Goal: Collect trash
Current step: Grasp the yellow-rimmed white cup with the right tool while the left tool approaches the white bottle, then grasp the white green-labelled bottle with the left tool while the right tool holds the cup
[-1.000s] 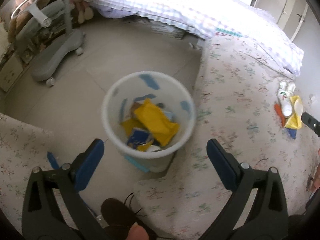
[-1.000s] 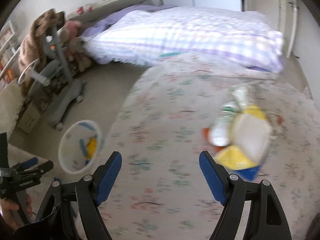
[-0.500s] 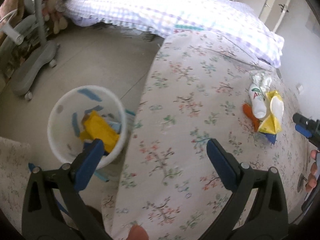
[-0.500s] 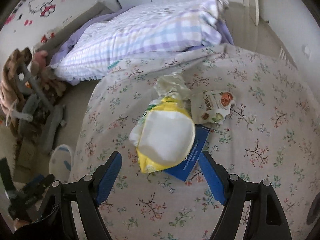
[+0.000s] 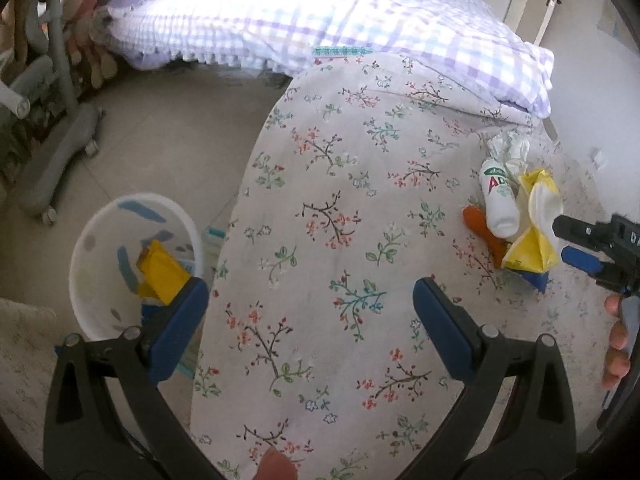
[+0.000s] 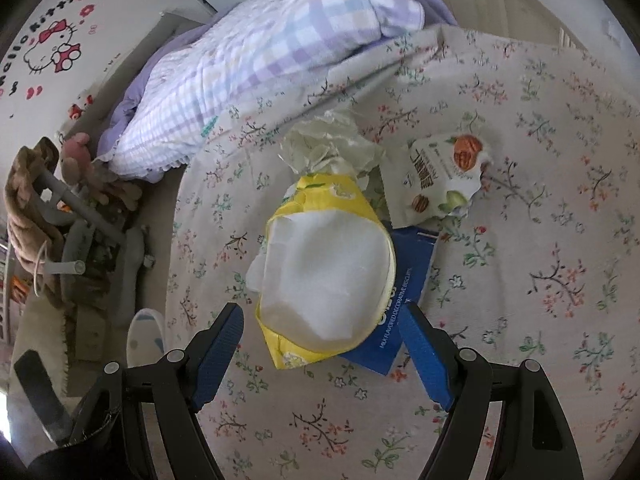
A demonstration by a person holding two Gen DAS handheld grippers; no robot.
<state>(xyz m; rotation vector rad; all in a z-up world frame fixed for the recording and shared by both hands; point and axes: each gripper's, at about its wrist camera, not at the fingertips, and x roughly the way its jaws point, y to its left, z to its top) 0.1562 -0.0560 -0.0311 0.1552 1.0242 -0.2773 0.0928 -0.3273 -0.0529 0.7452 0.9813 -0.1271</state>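
Observation:
A pile of trash lies on the floral bedspread: a yellow wet-wipe pack on top of a blue biscuit packet, a white snack pouch and crumpled plastic. My right gripper is open, its fingers either side of the yellow pack's near end, not touching. In the left wrist view the pile also shows a white bottle and an orange piece. My left gripper is open and empty over the bed's edge. The white bin stands on the floor, holding wrappers.
A checked purple quilt lies across the far end of the bed. A grey wheeled chair base and soft toys stand left on the tiled floor. The bin also shows in the right wrist view.
My left gripper swung right from above the bin to over the bed. My right gripper moved in close to the trash pile, now straddling the yellow pack.

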